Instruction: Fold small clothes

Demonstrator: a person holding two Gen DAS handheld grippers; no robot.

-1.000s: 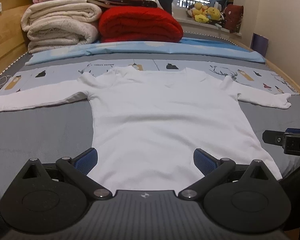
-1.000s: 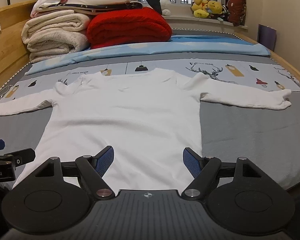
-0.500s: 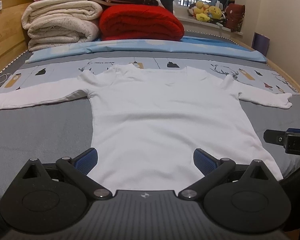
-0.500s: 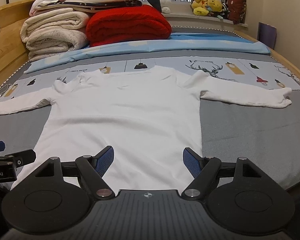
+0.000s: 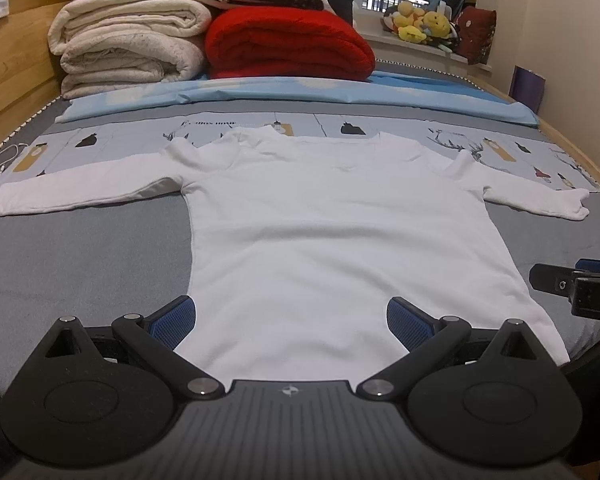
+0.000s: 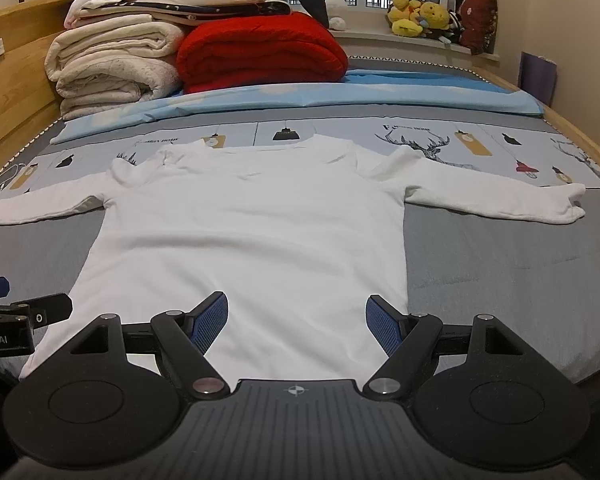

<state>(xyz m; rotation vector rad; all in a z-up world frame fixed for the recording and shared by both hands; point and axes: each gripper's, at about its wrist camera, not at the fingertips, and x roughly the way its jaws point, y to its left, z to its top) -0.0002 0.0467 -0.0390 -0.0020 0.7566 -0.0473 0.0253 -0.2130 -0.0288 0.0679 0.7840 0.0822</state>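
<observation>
A small white long-sleeved shirt [image 5: 340, 216] lies flat on the grey bed, collar away from me, both sleeves spread sideways. In the right wrist view the same shirt [image 6: 252, 236] fills the middle. My left gripper [image 5: 291, 318] hovers over the hem's left half, open, nothing between its blue pads. My right gripper [image 6: 296, 320] hovers over the hem's right half, also open and empty. Each gripper shows at the edge of the other's view: the right gripper [image 5: 576, 286] and the left gripper [image 6: 16, 316].
Folded cream blankets [image 5: 132, 48] and a red blanket [image 5: 288, 44] are stacked at the far end. A light blue sheet [image 5: 300, 92] lies behind the shirt. Wooden bed rails [image 5: 8, 80] run along both sides. Plush toys [image 5: 420, 24] sit on the windowsill.
</observation>
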